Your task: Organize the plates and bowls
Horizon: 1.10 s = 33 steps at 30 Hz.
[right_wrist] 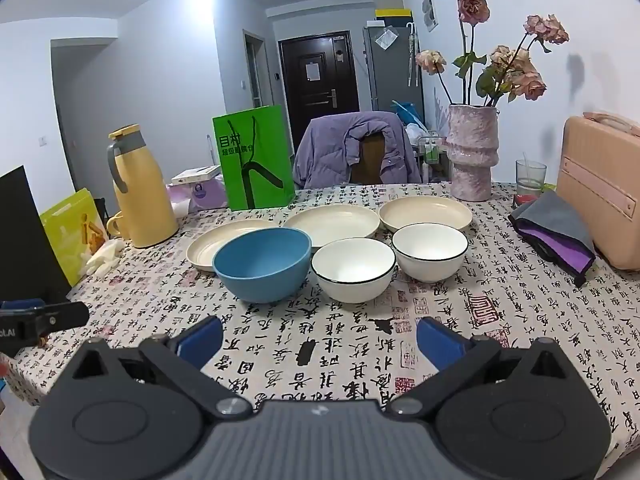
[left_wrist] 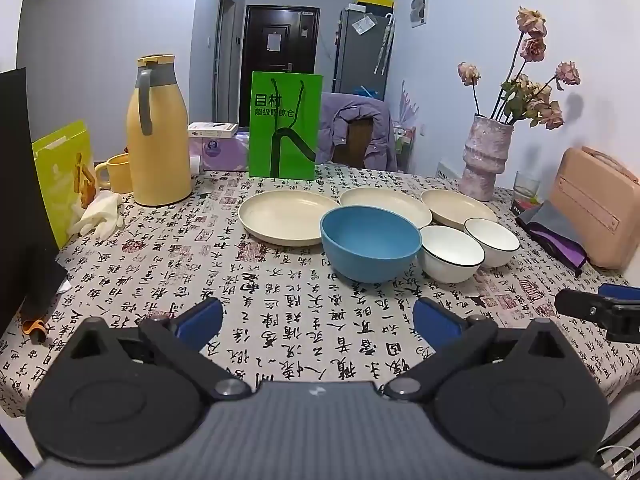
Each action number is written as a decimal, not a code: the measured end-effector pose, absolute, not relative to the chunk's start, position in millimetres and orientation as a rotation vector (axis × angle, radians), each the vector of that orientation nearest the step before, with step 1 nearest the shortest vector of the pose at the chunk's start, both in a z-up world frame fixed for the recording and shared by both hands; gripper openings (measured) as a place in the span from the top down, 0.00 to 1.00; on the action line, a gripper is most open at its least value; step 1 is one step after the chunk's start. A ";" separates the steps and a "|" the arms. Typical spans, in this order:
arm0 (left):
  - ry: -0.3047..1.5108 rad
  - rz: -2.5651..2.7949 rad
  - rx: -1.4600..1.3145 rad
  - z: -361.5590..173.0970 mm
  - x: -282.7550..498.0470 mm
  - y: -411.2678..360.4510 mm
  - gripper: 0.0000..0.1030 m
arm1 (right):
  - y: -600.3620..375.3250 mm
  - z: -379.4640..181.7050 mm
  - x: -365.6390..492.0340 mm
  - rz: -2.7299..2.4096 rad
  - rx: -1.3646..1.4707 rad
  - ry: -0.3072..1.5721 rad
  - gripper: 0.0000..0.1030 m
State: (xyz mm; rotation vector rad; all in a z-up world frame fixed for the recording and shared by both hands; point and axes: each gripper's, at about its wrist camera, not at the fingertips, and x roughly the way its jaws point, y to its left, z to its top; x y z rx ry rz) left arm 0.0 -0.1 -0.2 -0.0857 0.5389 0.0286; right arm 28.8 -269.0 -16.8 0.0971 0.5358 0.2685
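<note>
Three cream plates stand in a row on the calligraphy tablecloth: left plate point(left_wrist: 286, 216) point(right_wrist: 204, 250), middle plate point(left_wrist: 380, 200) point(right_wrist: 332, 222), right plate point(left_wrist: 456, 206) point(right_wrist: 424, 212). In front of them sit a blue bowl point(left_wrist: 370, 250) point(right_wrist: 262, 264) and two white black-rimmed bowls point(left_wrist: 450, 254) point(left_wrist: 492, 240) point(right_wrist: 354, 270) point(right_wrist: 430, 252). My left gripper point(left_wrist: 318, 320) stands open over the near cloth, short of the blue bowl, with nothing between its blue pads. My right gripper point(right_wrist: 320, 340) is open too, nothing in it, short of the white bowls.
A yellow thermos point(left_wrist: 158, 136) and mug point(left_wrist: 116, 172) stand at the left, a green paper bag point(left_wrist: 284, 126) behind the plates. At the right are a vase of dried roses point(right_wrist: 472, 152), a glass point(right_wrist: 530, 176), a folded grey-purple cloth point(right_wrist: 556, 228) and a pink case point(right_wrist: 600, 188).
</note>
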 end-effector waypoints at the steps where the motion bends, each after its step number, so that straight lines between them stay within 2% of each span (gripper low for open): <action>1: 0.541 0.030 -0.086 -0.3 0.3 -0.1 0.00 | -270.1 -16.6 29.2 0.270 0.098 0.535 0.00; 33: 0.538 0.035 -0.093 -1.3 3.4 0.7 0.00 | -262.0 -22.2 30.9 0.265 0.074 0.545 0.00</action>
